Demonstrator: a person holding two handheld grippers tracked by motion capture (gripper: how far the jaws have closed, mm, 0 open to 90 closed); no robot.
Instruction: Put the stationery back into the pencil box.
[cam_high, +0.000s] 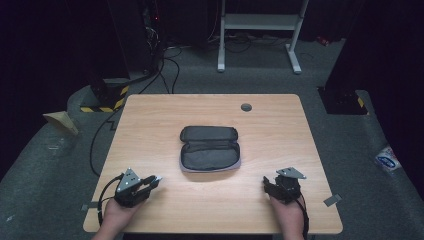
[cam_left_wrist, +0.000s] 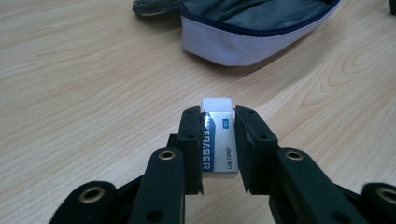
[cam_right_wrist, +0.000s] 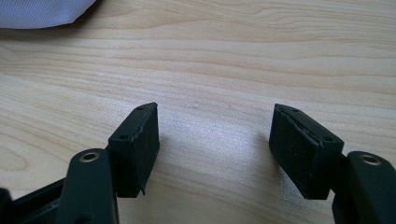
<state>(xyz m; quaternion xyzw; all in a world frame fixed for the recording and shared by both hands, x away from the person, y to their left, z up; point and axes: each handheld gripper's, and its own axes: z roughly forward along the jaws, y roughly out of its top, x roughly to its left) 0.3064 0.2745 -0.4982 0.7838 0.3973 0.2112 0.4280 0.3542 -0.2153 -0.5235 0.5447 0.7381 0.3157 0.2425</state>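
Observation:
An open dark pencil case (cam_high: 210, 149) with a pale underside lies at the middle of the wooden table (cam_high: 270, 125). In the left gripper view its pale edge (cam_left_wrist: 243, 44) lies ahead. My left gripper (cam_left_wrist: 218, 115) is shut on a white eraser (cam_left_wrist: 218, 140) with a blue-and-white sleeve, just above the wood. In the high view that left gripper (cam_high: 153, 181) sits at the table's near left, pointing right toward the case. My right gripper (cam_right_wrist: 215, 122) is open over bare wood, nothing between its jaws. It rests at the near right (cam_high: 268, 184).
A small grey round cap (cam_high: 246, 107) sits in the table's far side. Beyond the table stand a white frame (cam_high: 260, 30) and dark equipment with cables (cam_high: 150, 60). A corner of the case (cam_right_wrist: 42, 11) lies at the far left of the right gripper view.

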